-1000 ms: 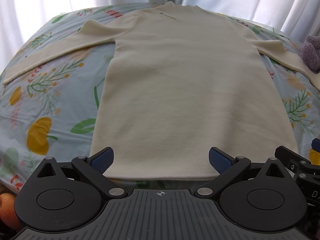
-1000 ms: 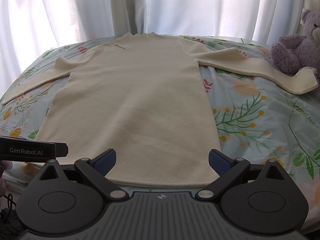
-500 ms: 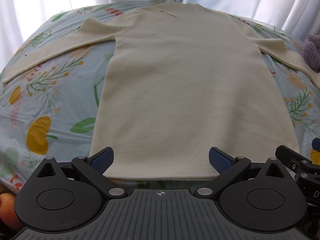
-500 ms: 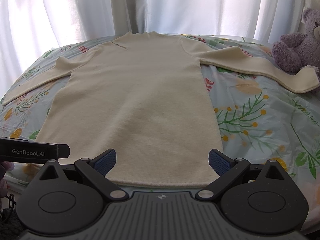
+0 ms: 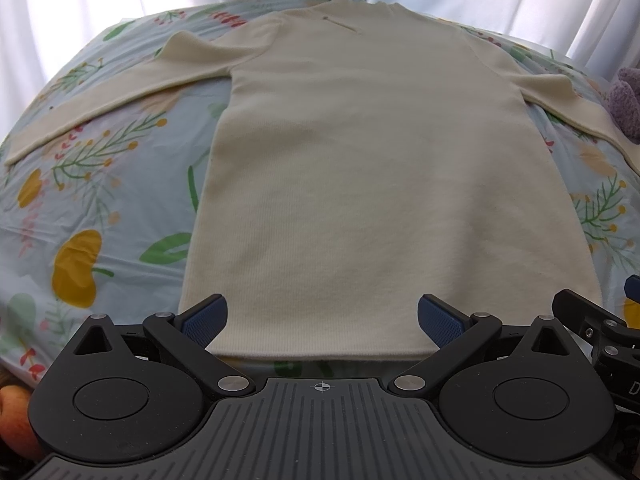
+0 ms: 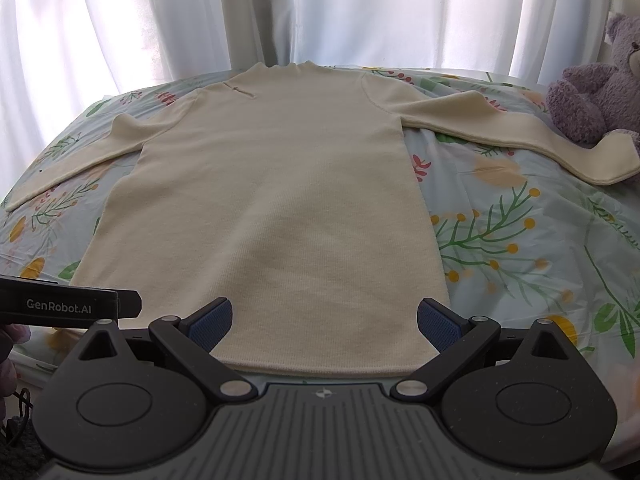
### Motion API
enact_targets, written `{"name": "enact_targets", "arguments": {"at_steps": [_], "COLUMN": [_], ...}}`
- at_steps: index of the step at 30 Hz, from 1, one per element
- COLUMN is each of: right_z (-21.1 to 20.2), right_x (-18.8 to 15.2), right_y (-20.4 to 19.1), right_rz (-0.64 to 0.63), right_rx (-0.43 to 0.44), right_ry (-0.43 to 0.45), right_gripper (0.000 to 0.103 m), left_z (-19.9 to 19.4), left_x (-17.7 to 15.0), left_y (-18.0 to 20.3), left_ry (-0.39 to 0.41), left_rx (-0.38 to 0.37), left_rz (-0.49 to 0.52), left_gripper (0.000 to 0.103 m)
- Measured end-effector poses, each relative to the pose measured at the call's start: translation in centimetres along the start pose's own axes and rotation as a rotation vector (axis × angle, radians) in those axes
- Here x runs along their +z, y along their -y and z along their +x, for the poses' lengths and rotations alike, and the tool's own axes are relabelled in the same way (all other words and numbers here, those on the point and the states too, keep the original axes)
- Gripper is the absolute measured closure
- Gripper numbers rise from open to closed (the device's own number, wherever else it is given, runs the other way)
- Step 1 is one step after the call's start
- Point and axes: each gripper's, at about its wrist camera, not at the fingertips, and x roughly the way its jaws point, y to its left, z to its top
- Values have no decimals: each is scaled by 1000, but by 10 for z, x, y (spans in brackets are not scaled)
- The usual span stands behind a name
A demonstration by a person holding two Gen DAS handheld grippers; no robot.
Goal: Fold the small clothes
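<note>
A cream long-sleeved knit top (image 5: 360,168) lies flat on the floral bed cover (image 5: 100,208), collar far, hem near, both sleeves spread sideways. It also shows in the right wrist view (image 6: 272,208). My left gripper (image 5: 322,318) is open and empty, hovering just above the hem, its blue pads (image 5: 204,316) straddling the lower body. My right gripper (image 6: 324,320) is open and empty over the hem's right half. The left gripper's body (image 6: 68,306) shows at the left of the right wrist view.
A purple teddy bear (image 6: 596,92) sits at the right edge of the bed, touching the right sleeve cuff (image 6: 600,160). White curtains (image 6: 320,12) hang behind the bed. The bed's near edge lies just under both grippers.
Both grippers have drifted slightly forward and right over the hem. The top lies as before and both jaws stay open.
</note>
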Motion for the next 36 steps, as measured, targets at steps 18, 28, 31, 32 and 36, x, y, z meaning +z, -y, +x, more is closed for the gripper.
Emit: {"name": "enact_targets", "arguments": {"at_steps": [18,28,31,32,36], "right_z": [2,2,2,3,3], "right_x": [0,2,2,3,4], "right_y": [-2,-2,-2,-2,-2], "right_rz": [1,-1,-9,-10,-11], "right_rx": [6,16,17,18,20], "right_ry": [-1,3,2,3,2], "right_gripper": [4,4,4,4,4], "left_z": [3,5,5,5,6], "left_x": [0,1,1,2,2], "left_y": [-1,-1,-2,-2,-2], "left_ry": [-22,-30,-31,-31,-34], "left_rx": [9,13,13,13,15], "left_rz": [-9,-9,-10,-10,-13], "left_gripper": [0,0,0,0,0]}}
